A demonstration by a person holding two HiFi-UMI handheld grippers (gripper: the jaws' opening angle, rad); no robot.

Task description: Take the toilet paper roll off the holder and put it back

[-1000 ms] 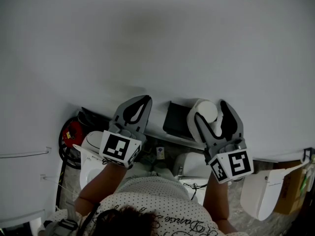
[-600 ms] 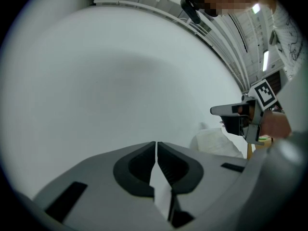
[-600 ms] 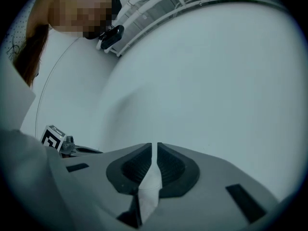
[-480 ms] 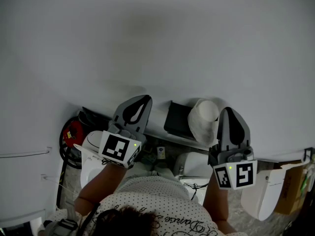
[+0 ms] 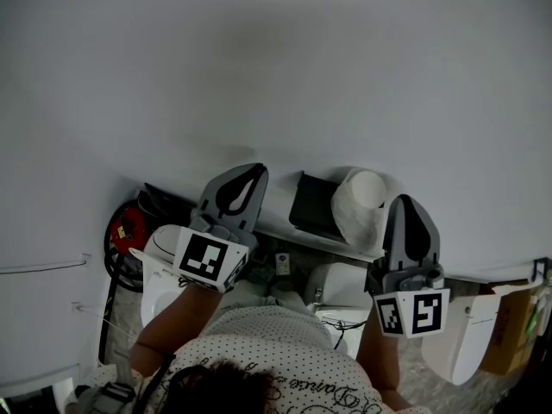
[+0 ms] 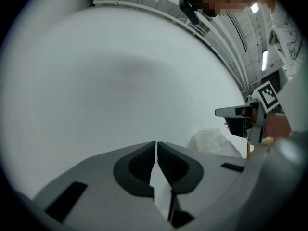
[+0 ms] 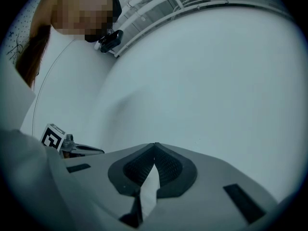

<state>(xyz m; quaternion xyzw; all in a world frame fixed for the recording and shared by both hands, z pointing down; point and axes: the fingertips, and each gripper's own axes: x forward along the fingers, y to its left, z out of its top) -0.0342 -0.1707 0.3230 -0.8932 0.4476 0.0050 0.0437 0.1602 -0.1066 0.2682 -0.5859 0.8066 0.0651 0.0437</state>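
The toilet paper roll (image 5: 360,207) is seen beside the holder (image 5: 312,207), just left of the right gripper (image 5: 405,202), whose fingers are pressed together, no longer spread around it; the left gripper (image 5: 252,172) is likewise closed.

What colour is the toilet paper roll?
White. The toilet paper roll shows best in the head view.

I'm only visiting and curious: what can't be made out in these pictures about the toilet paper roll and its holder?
Head view: how the toilet paper roll sits on the black holder; the roll covers the mount.
Left gripper view: the roll's lower part, hidden behind the left gripper's own body.
Right gripper view: roll and holder are outside the frame; only wall shows past the right gripper.
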